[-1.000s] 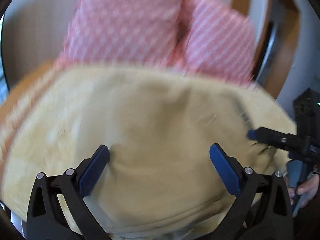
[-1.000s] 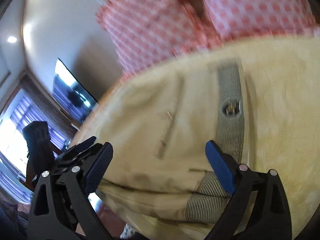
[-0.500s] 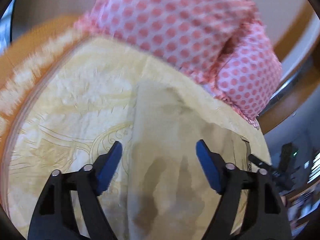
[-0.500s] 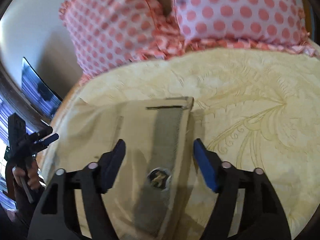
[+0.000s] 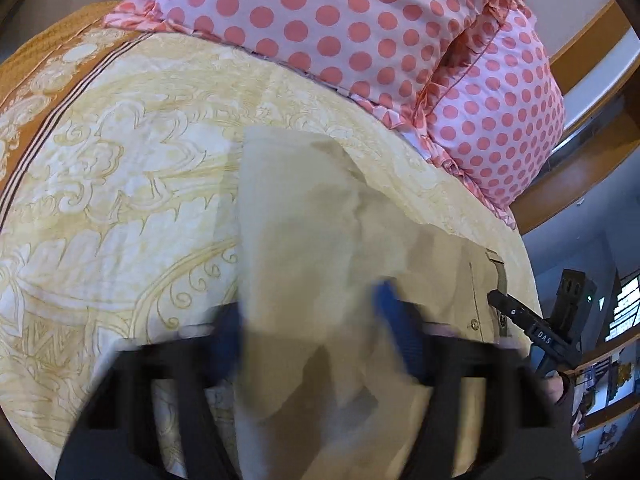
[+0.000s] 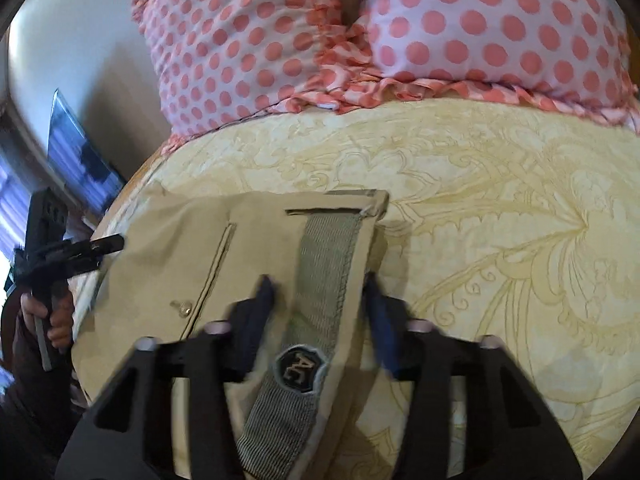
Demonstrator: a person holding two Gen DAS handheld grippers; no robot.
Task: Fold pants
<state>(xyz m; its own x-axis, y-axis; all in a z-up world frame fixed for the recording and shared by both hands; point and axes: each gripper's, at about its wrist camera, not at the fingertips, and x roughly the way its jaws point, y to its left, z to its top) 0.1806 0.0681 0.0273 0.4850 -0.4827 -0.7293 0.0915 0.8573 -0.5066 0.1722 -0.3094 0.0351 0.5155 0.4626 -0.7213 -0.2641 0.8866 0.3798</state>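
Observation:
The beige pants (image 5: 312, 248) lie on the yellow patterned bedspread (image 5: 120, 184). My left gripper (image 5: 312, 332) is partly open, its blurred blue fingers straddling the leg fabric. In the right wrist view the pants' waist (image 6: 224, 256) shows a grey ribbed waistband (image 6: 324, 256) with a round AC badge (image 6: 298, 368). My right gripper (image 6: 320, 312) is partly open, its fingers either side of the waistband. The other gripper shows at the edge of each view: the right one in the left wrist view (image 5: 532, 328), the left one in the right wrist view (image 6: 76, 256).
Two pink polka-dot pillows (image 5: 360, 28) (image 6: 440, 32) lie at the head of the bed. A wooden rail (image 5: 580, 152) runs at the right. A dark screen (image 6: 80, 160) hangs on the wall at the left. The bedspread has an orange border (image 5: 36, 80).
Both grippers have narrowed around the pants fabric and moved down closer to it. A second ago the pants filled both views; now the bed shows around them.

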